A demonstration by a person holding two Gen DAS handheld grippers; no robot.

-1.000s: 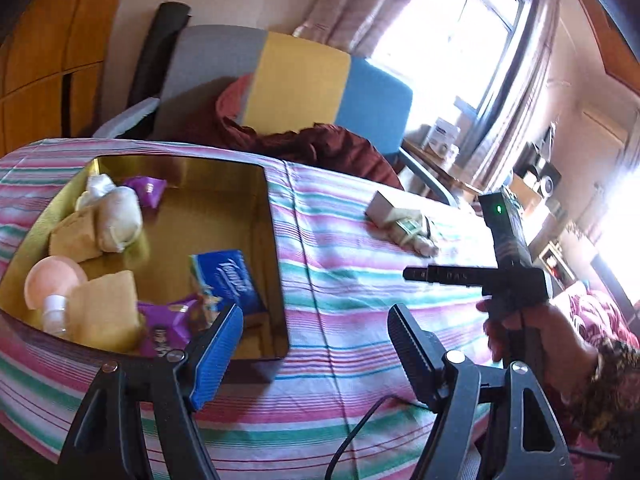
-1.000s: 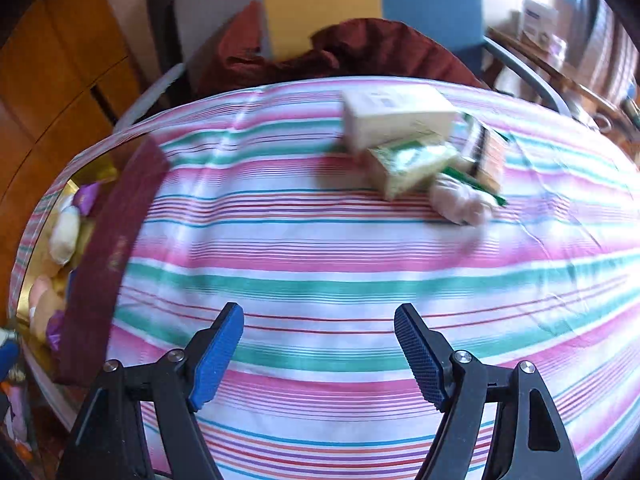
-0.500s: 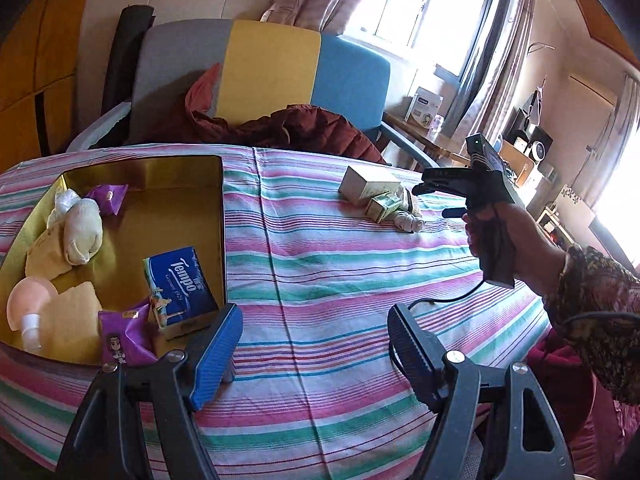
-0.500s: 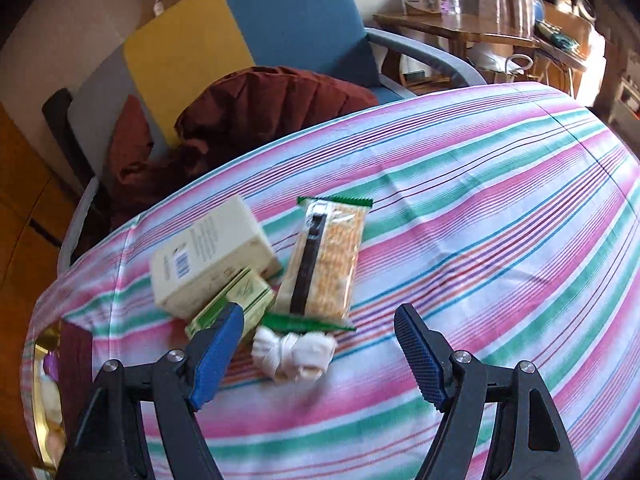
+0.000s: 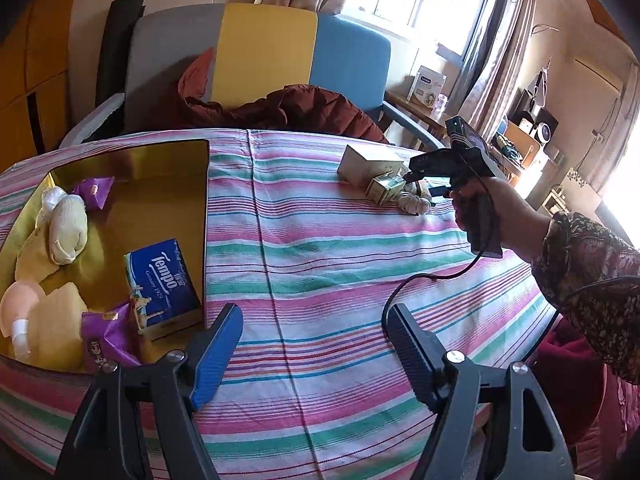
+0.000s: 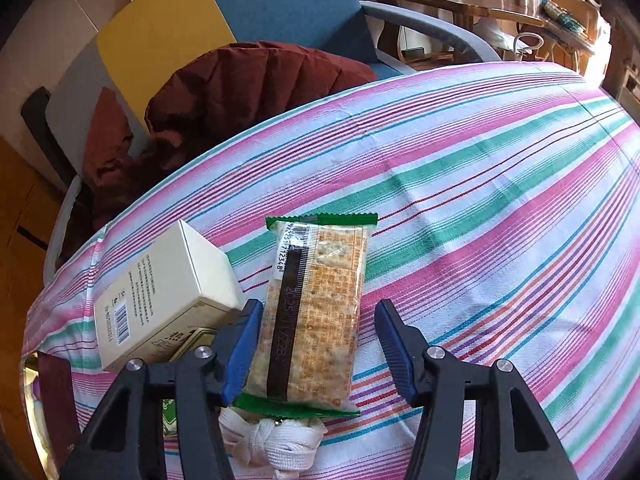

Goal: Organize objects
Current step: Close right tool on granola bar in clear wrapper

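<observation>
Closing around the cracker packet (image 6: pixel 316 312) at lower centre of the right wrist view, the right gripper (image 6: pixel 316 340) has the left pad touching, the right apparently clear. Judged light, crinkly, slippery film over brittle crackers: grip mid-length across the width, gently. Left gripper (image 5: pixel 316 344) stands wide, empty. Just left lies a cream box (image 6: pixel 160 292). Striped tablecloth (image 6: pixel 480 200) is soft, wrinkled. Upper frame: armchair (image 6: pixel 248 8), maroon garment (image 6: pixel 248 88).
</observation>
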